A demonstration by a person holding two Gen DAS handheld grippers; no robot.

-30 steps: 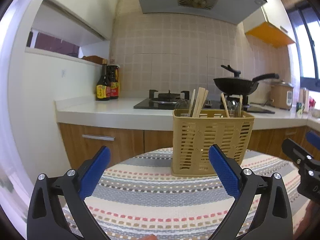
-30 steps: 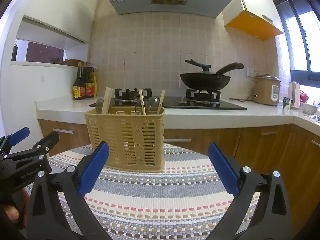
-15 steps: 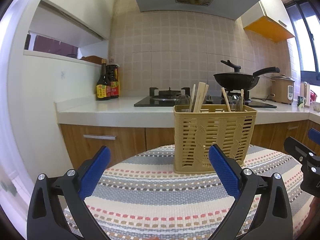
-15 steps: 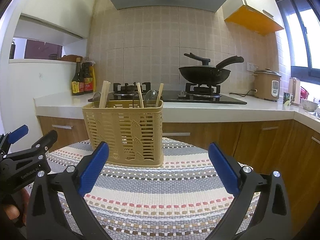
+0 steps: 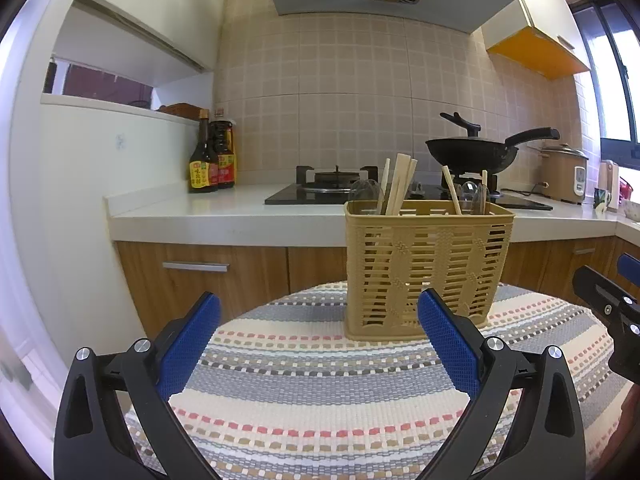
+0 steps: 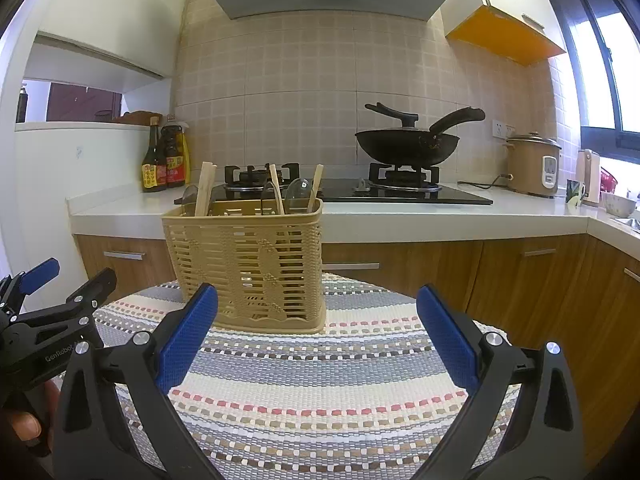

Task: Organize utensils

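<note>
A tan slatted plastic utensil basket (image 5: 426, 270) stands upright at the far side of a round table with a striped woven cloth (image 5: 320, 392); it also shows in the right wrist view (image 6: 250, 264). Wooden chopsticks (image 5: 400, 188) and clear spoons (image 5: 472, 196) stick up out of it. My left gripper (image 5: 318, 344) is open and empty, low over the cloth, short of the basket. My right gripper (image 6: 318, 340) is open and empty, in front of the basket and to its right. Each gripper shows at the edge of the other's view.
Behind the table runs a white counter (image 5: 224, 216) with wooden cabinets, a gas hob (image 5: 336, 188), a black wok (image 5: 476, 154), sauce bottles (image 5: 210, 160) and a rice cooker (image 5: 564, 174). The table edge drops off just behind the basket.
Both grippers have dropped slightly and tilted up, so the basket sits higher in view. Both stay open and empty. The basket has not moved.
</note>
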